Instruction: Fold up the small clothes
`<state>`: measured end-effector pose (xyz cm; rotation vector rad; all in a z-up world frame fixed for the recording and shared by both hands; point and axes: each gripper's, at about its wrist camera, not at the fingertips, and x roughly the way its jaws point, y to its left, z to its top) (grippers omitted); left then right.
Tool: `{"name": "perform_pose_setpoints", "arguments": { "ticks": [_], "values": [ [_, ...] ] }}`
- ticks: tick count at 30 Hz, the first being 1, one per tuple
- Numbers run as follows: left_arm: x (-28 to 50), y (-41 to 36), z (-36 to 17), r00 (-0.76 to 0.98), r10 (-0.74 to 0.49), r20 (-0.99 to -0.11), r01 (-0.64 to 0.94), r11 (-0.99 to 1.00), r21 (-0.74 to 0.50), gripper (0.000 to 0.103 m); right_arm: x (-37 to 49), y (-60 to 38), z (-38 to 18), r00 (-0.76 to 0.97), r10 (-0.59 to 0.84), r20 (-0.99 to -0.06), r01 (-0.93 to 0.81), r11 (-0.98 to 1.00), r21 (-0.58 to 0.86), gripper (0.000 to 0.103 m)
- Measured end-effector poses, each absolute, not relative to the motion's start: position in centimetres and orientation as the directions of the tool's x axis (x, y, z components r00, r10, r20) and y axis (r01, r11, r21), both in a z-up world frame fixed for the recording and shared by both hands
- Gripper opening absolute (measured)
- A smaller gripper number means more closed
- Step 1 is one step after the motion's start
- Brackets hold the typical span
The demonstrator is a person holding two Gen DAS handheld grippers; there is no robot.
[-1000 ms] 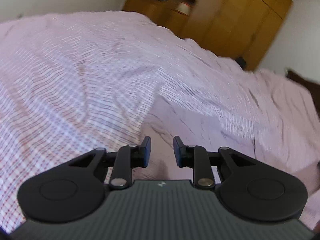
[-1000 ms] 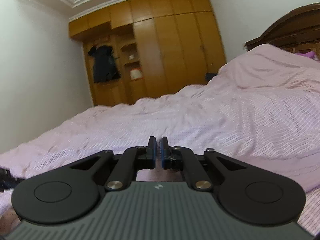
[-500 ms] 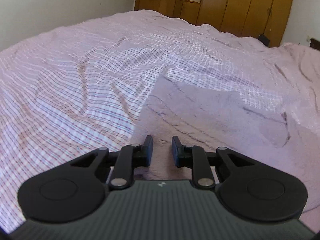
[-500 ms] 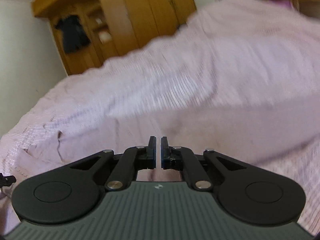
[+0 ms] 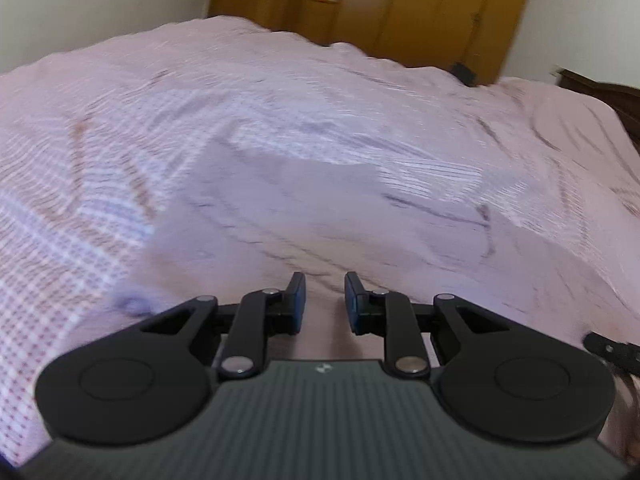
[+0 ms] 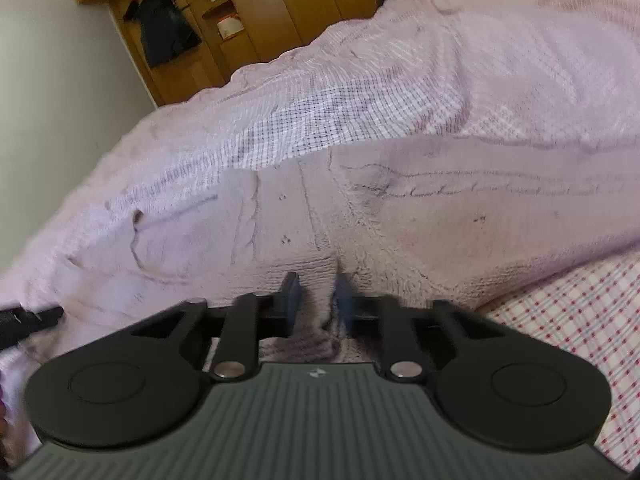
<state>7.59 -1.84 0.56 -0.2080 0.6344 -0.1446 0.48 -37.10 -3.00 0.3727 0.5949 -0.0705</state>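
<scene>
We have the right gripper (image 6: 316,300) closed on the ribbed near edge of the sweater (image 6: 440,220), a bunch of knit pinched between its jaws. The left gripper (image 5: 323,298) hangs part open over the same edge with nothing held. The sweater lies flat on the bedspread (image 5: 60,240), ahead of both tools, its long axis running across us. The left looks nearer the free side

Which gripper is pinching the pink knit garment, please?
The right gripper: the ribbed edge of the garment is bunched between its jaws, whereas the left gripper stands open, gripping nothing.
</scene>
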Motion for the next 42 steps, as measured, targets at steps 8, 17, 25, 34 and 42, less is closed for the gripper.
{"name": "perform_pose_setpoints", "arguments": {
  "ticks": [8,17,25,34,42],
  "values": [
    [7.1,-4.6,0.5,0.806,-0.237,-0.543,0.140,0.967,-0.215,0.023,-1.2,-36.7,-0.3,0.894,-0.060,-0.445,0.176,0.959,0.224,0.004],
    [6.4,-7.1,-0.4,0.799,-0.227,-0.557,0.198,0.974,-0.112,0.024,-0.5,-38.3,-2.4,0.838,-0.005,-0.546,0.189,0.941,0.282,0.008],
    [1.9,-12.1,1.4,0.833,-0.347,-0.431,0.408,0.911,0.055,0.024,-4.2,-43.8,-0.6,0.851,-0.151,-0.502,0.333,0.896,0.294,0.019],
    [1.3,-21.2,0.8,0.711,-0.552,-0.436,0.523,0.829,-0.196,0.024,-10.5,-55.0,-0.3,0.776,-0.391,-0.496,0.594,0.717,0.364,0.019],
    [2.6,-26.5,-4.2,0.719,-0.518,-0.463,0.474,0.853,-0.219,0.024,-14.8,-65.6,-6.7,0.783,-0.309,-0.540,0.616,0.265,0.741,0.019]
  ]
}}
